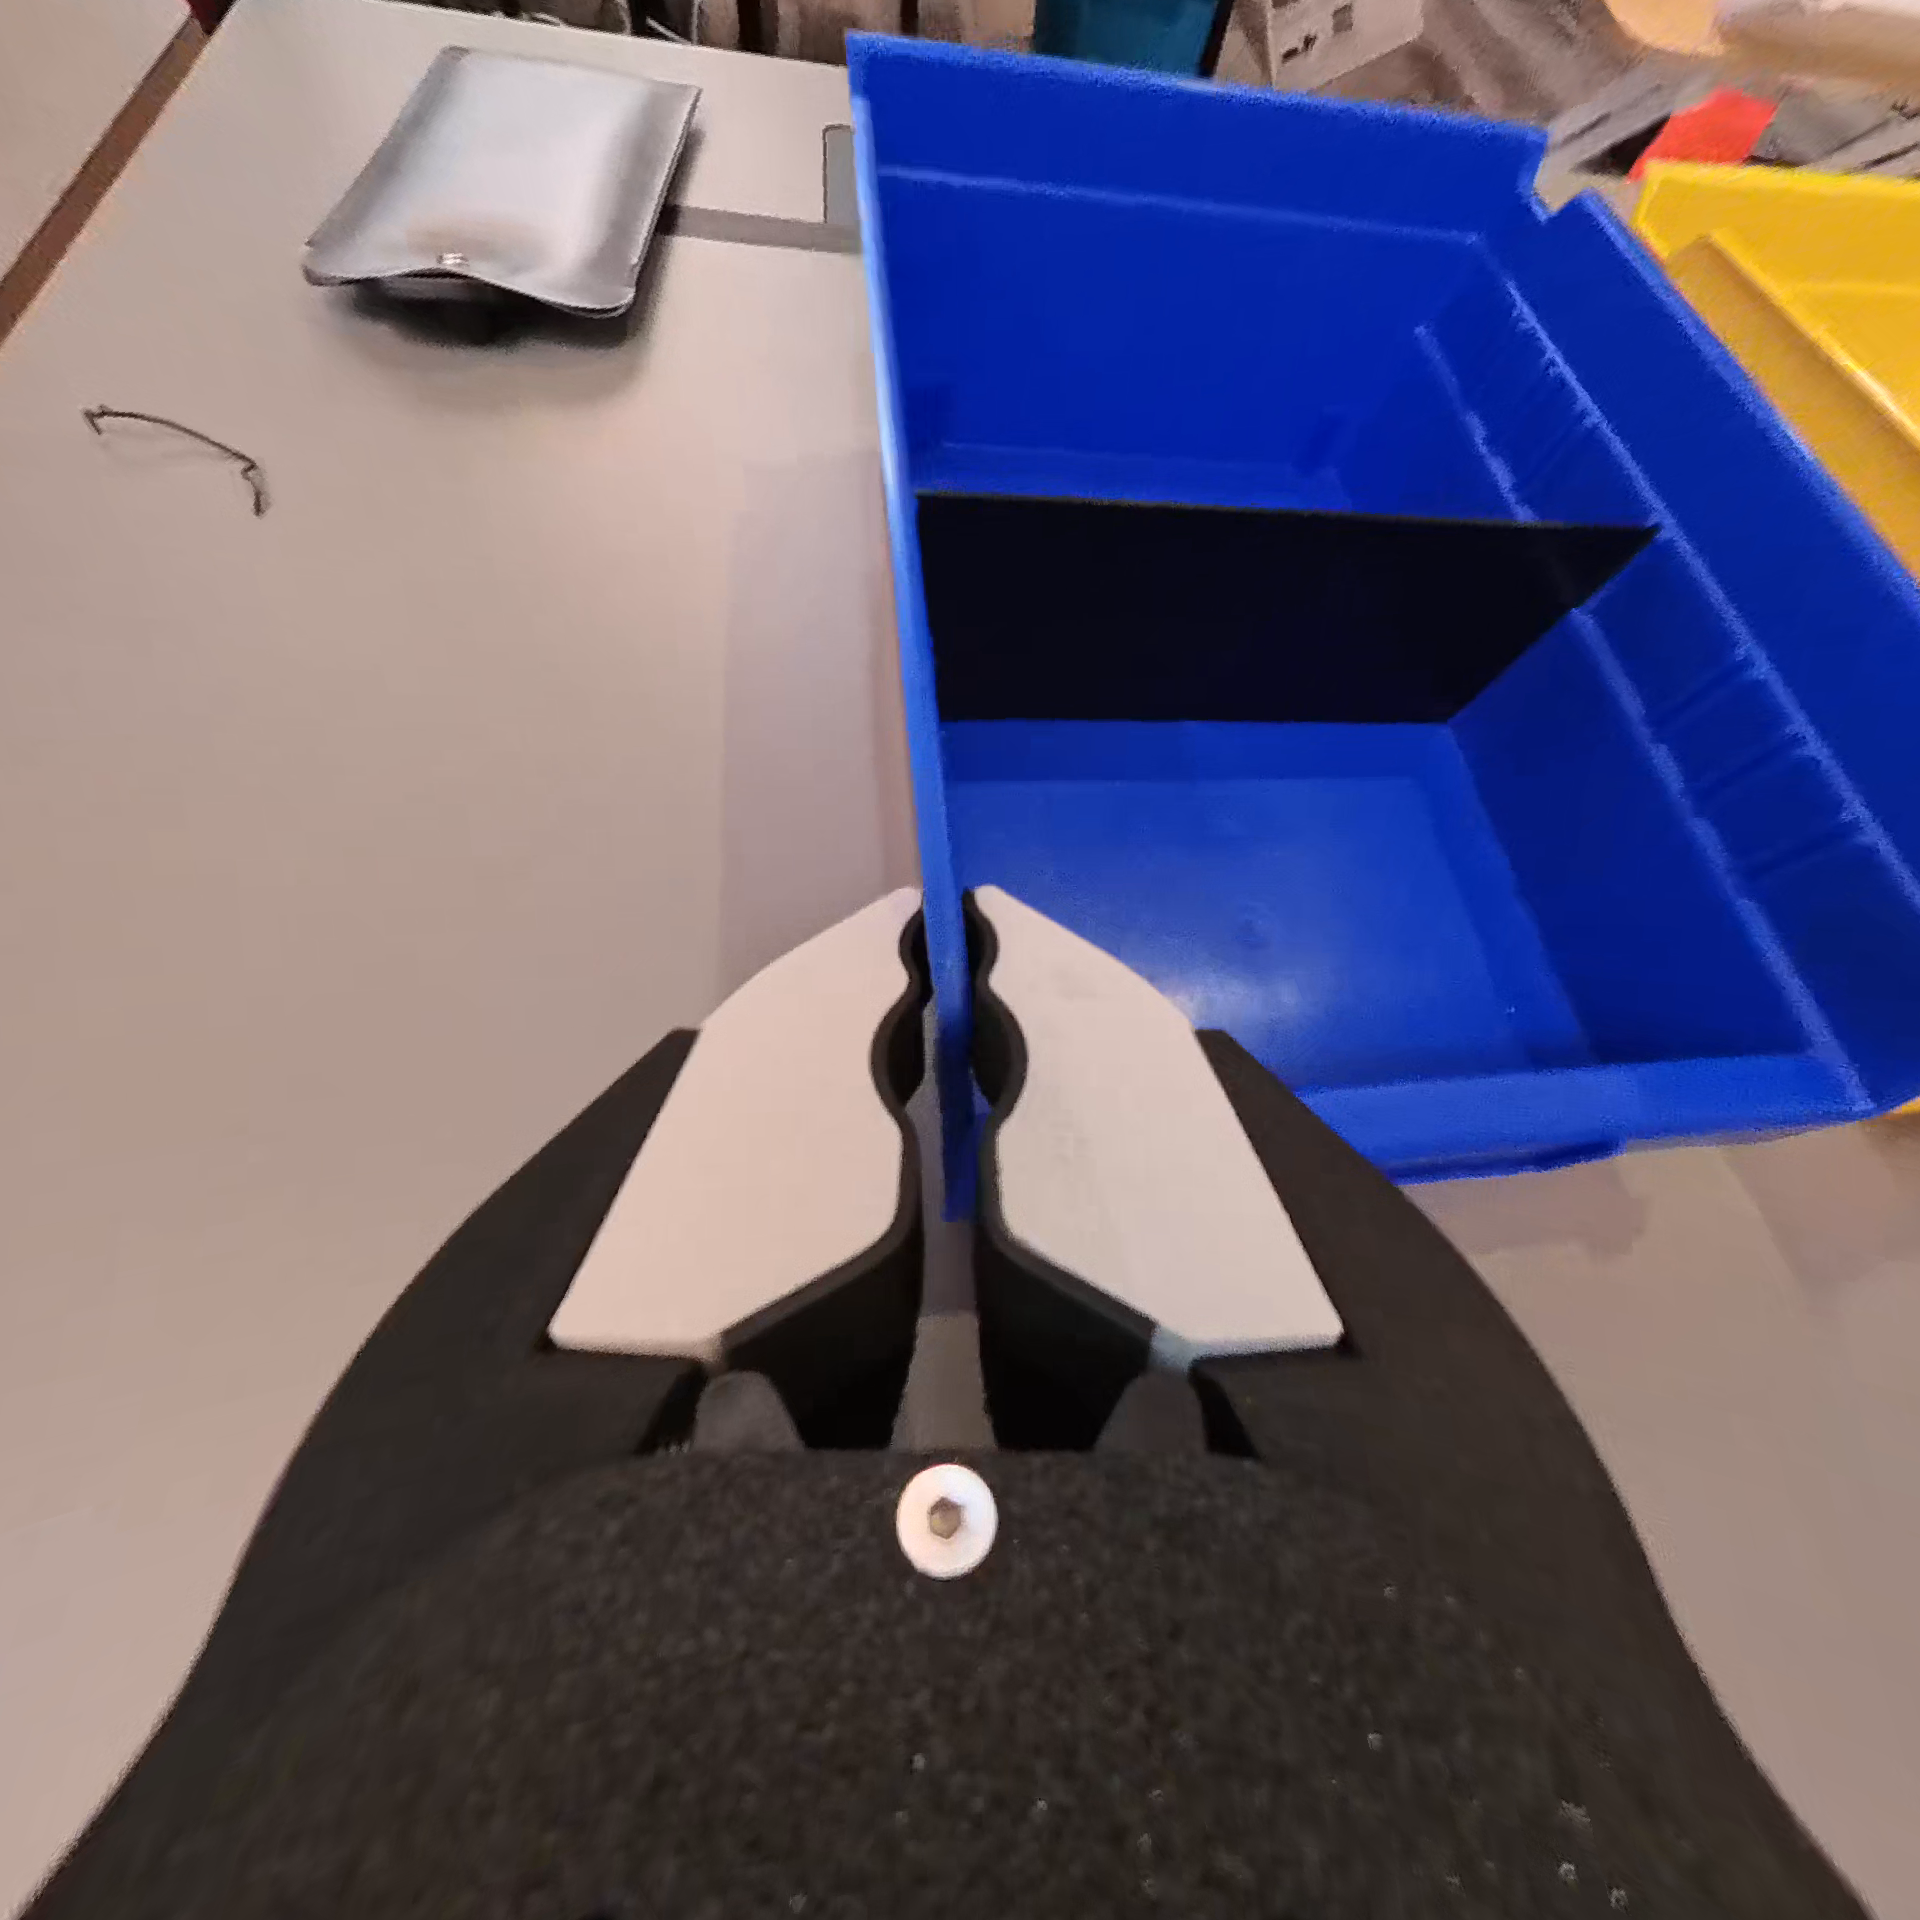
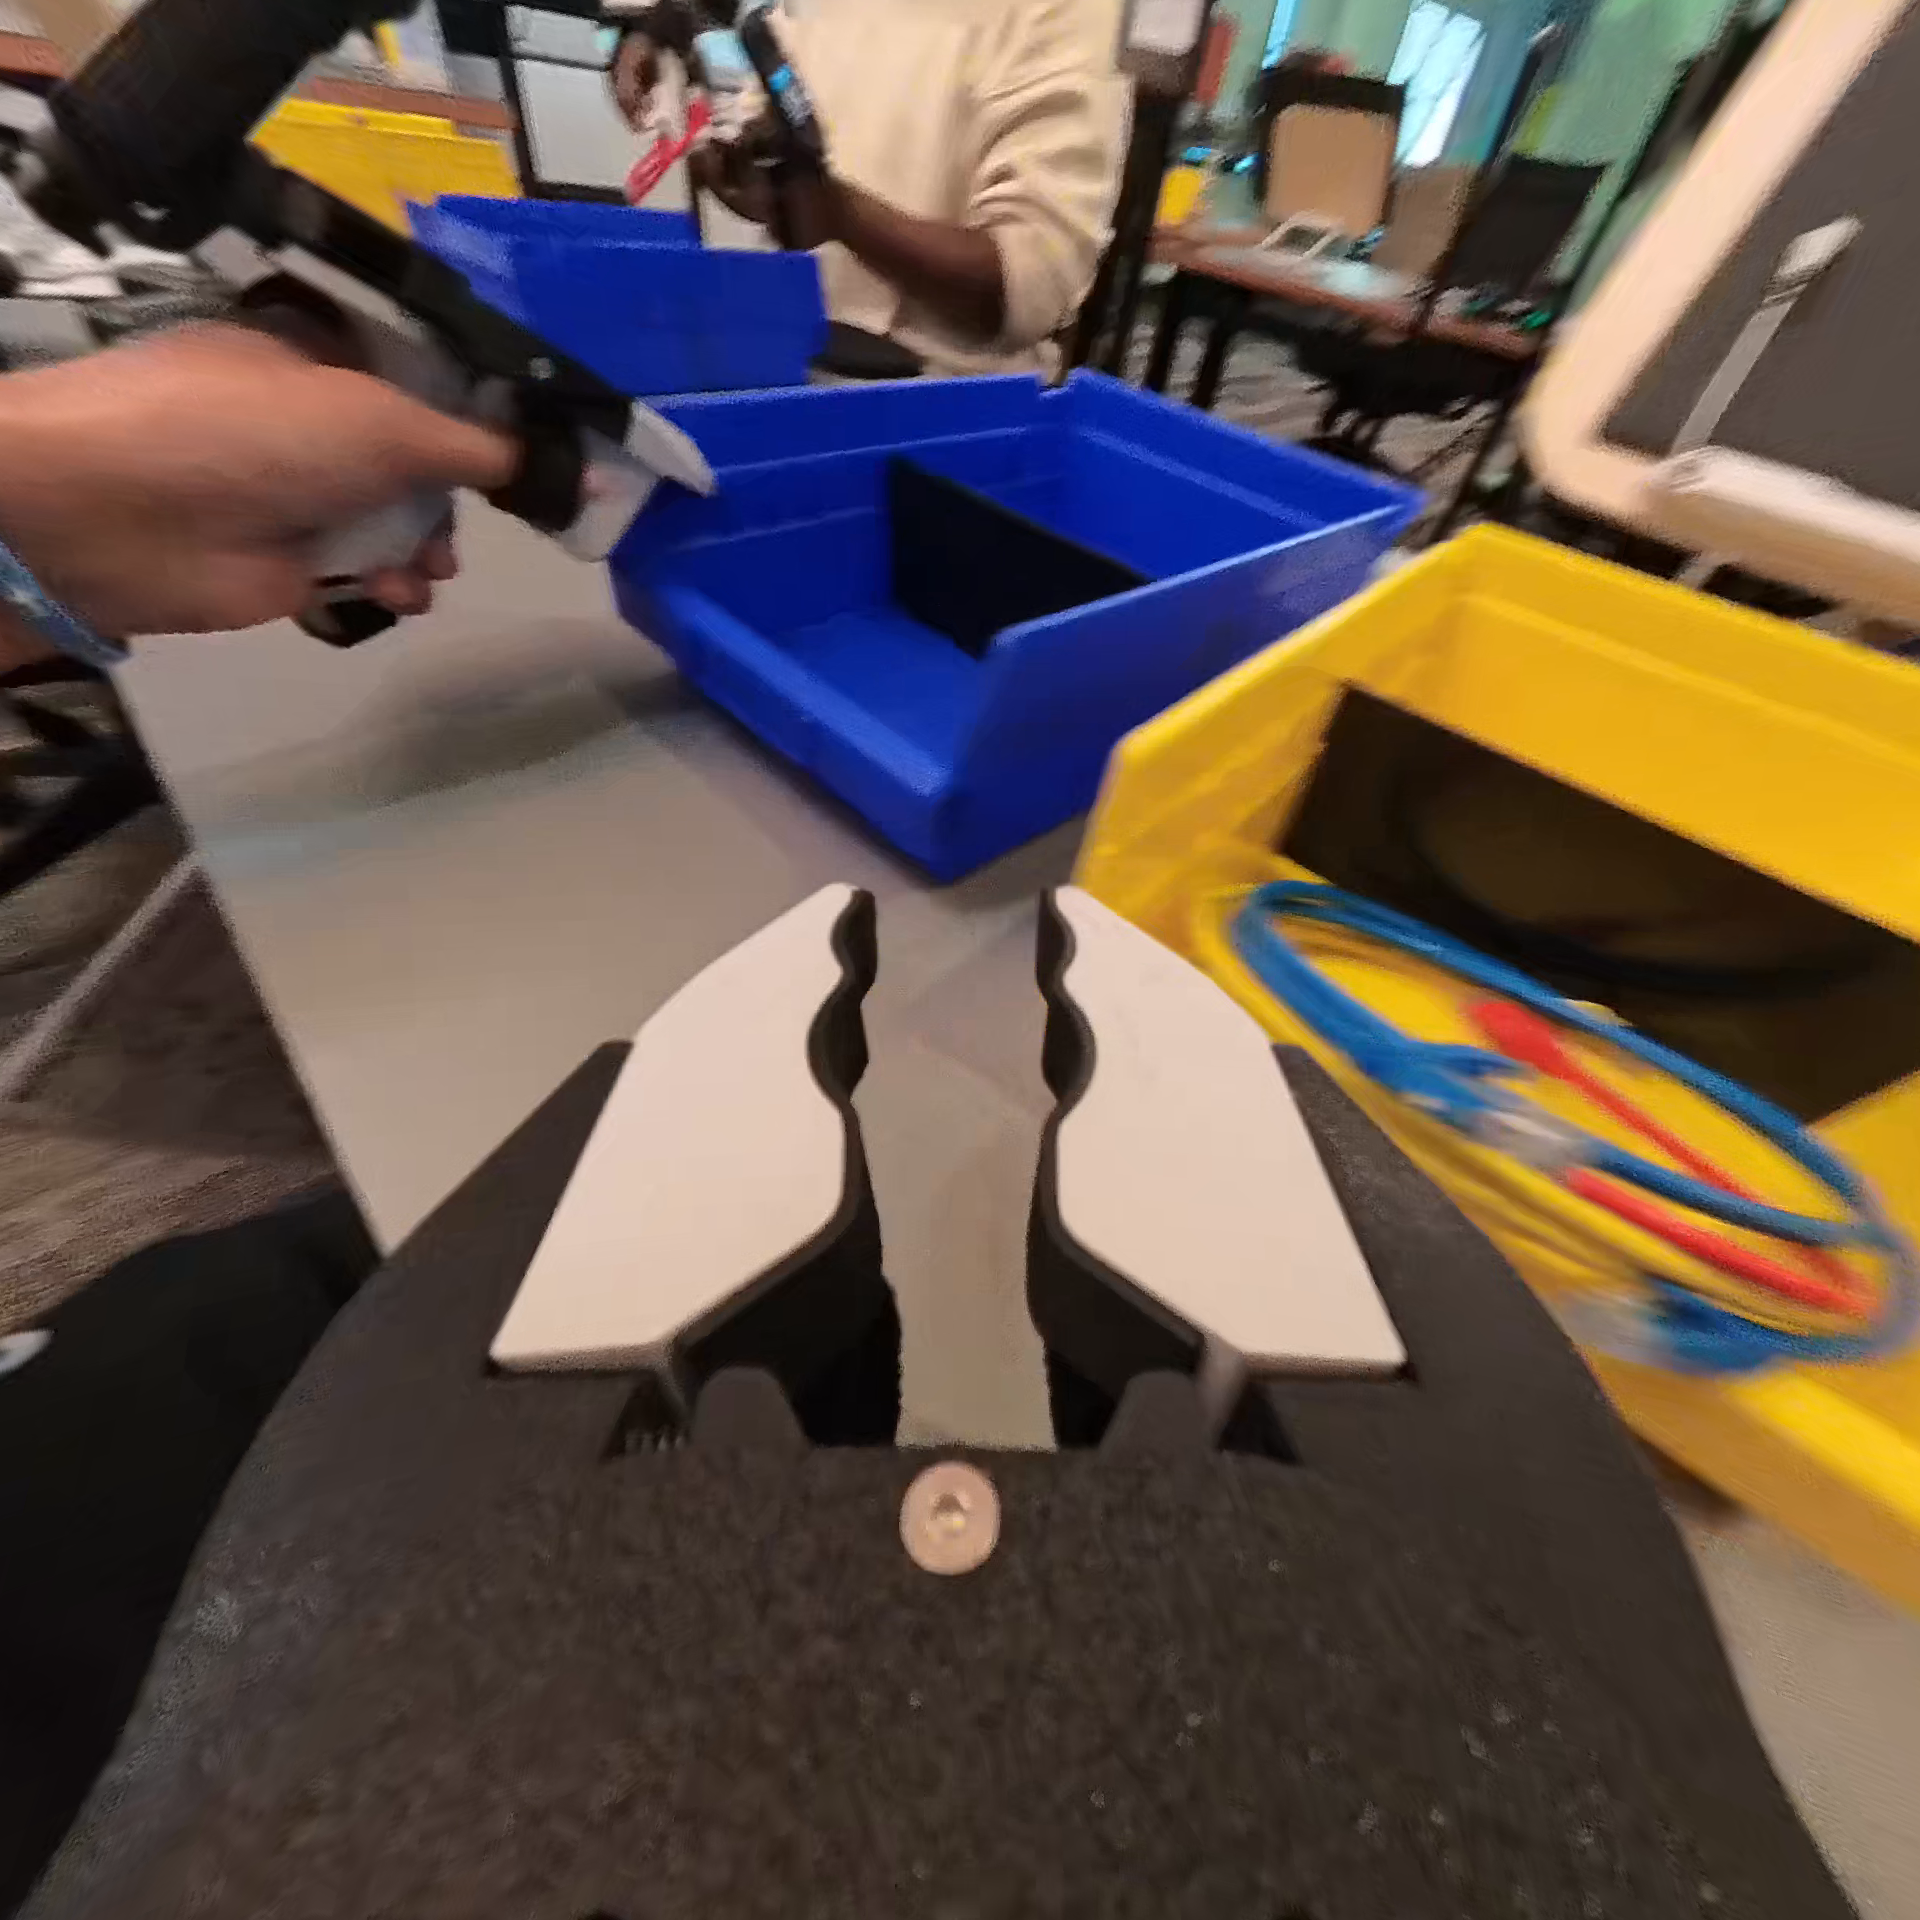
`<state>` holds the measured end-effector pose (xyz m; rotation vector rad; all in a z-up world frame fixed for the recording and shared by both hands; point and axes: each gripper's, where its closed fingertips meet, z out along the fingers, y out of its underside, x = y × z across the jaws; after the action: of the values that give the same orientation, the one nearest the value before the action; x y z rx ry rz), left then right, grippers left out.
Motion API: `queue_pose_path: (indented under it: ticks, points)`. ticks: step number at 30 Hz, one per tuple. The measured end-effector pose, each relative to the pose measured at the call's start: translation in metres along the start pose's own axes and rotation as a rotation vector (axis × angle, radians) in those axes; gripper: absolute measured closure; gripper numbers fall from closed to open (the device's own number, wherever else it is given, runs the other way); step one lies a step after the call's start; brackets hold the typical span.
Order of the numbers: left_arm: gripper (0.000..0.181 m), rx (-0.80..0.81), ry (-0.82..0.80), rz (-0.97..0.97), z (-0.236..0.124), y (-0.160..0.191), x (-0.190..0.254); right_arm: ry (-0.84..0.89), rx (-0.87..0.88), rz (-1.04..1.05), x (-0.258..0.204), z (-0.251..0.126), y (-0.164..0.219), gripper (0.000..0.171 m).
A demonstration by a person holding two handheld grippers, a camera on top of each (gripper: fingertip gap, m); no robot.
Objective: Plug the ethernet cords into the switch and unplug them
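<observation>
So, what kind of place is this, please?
Probably a shared workshop or lab, not a home. Blue bin and yellow bin sit on a grey table, coiled cords lie in the yellow one, and another person works at further desks behind.

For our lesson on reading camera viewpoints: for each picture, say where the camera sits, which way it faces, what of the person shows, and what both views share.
Left wrist view: sits on the left tongs, facing forward and down along their fingers, which are clamped on the blue bin wall; no body part shows.
Right wrist view: sits on the right tongs, open over the grey table, facing the yellow bin with its coiled ethernet cords; the person's left hand shows.
Shared: the blue bin, its black divider, the yellow bin, the table.
</observation>
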<state>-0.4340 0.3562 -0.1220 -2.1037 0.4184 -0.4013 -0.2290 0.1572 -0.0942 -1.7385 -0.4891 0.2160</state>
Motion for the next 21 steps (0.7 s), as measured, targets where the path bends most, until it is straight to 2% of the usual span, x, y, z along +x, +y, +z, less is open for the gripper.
queue_pose_path:
  ticks: [3,7,8,10,14,17,21]
  points:
    - [0.177,0.0,-0.029,-0.004,-0.026,0.018,0.011,-0.058,-0.085,0.063,-0.035,0.029,0.01,0.136]
    - [0.177,0.022,-0.087,-0.016,-0.07,0.047,0.026,0.023,-0.126,0.185,-0.038,0.06,0.01,0.125]
    - [0.177,0.031,-0.097,-0.026,-0.08,0.054,0.03,0.07,-0.131,0.213,-0.035,0.065,0.01,0.126]
    - [0.176,0.049,-0.127,-0.032,-0.098,0.066,0.036,0.209,-0.186,0.194,-0.024,0.069,0.019,0.151]
    - [0.174,0.088,-0.149,-0.057,-0.128,0.083,0.044,0.205,-0.263,0.191,-0.028,0.061,0.02,0.164]
    - [0.175,0.145,-0.204,-0.032,-0.15,0.079,0.049,0.172,-0.253,0.171,-0.036,0.048,0.005,0.165]
    - [0.176,0.274,-0.205,0.042,-0.169,0.032,0.072,0.217,-0.124,0.109,-0.018,0.023,-0.04,0.164]
